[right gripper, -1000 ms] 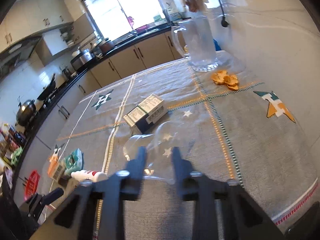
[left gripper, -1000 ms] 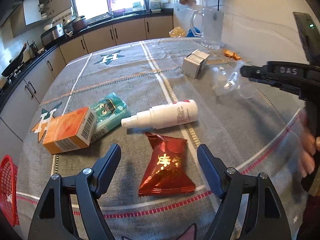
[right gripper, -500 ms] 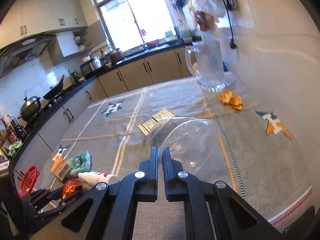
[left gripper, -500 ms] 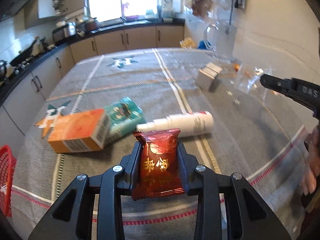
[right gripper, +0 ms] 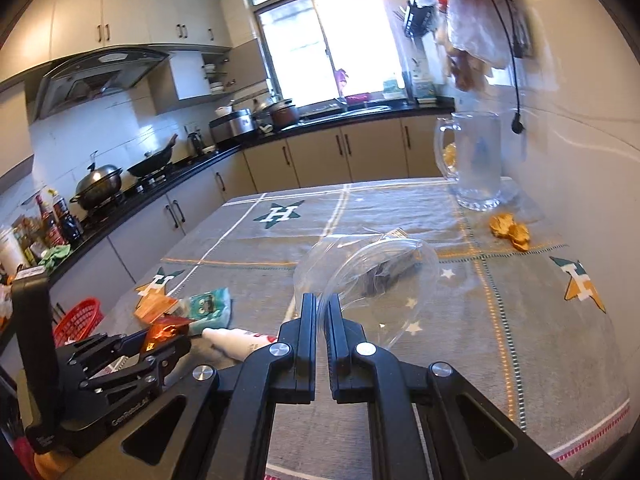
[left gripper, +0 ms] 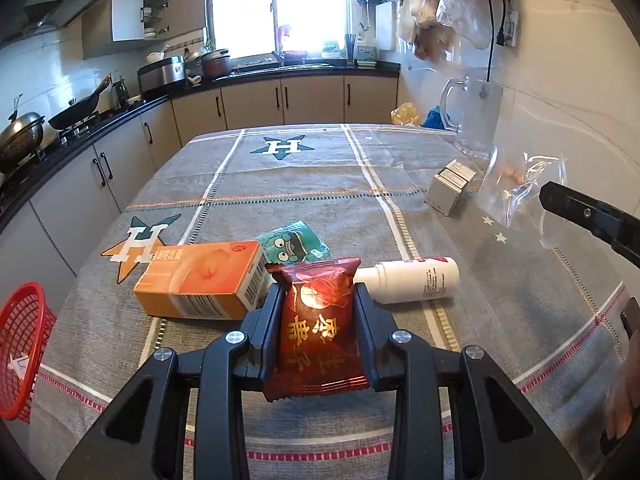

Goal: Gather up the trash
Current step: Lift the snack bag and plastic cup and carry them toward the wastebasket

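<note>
Now the left gripper (left gripper: 318,300) jaws clamp a red snack packet (left gripper: 318,332); the right gripper (right gripper: 319,308) jaws pinch what looks like a clear plastic bag (right gripper: 372,272) above the tabletop (left gripper: 304,184).

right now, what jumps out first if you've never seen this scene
The red snack packet stands out, clamped upright in the left gripper above the table's near edge. To the right, the right gripper pinches a clear plastic bag in the air. A red basket sits off the table's left edge.
</note>
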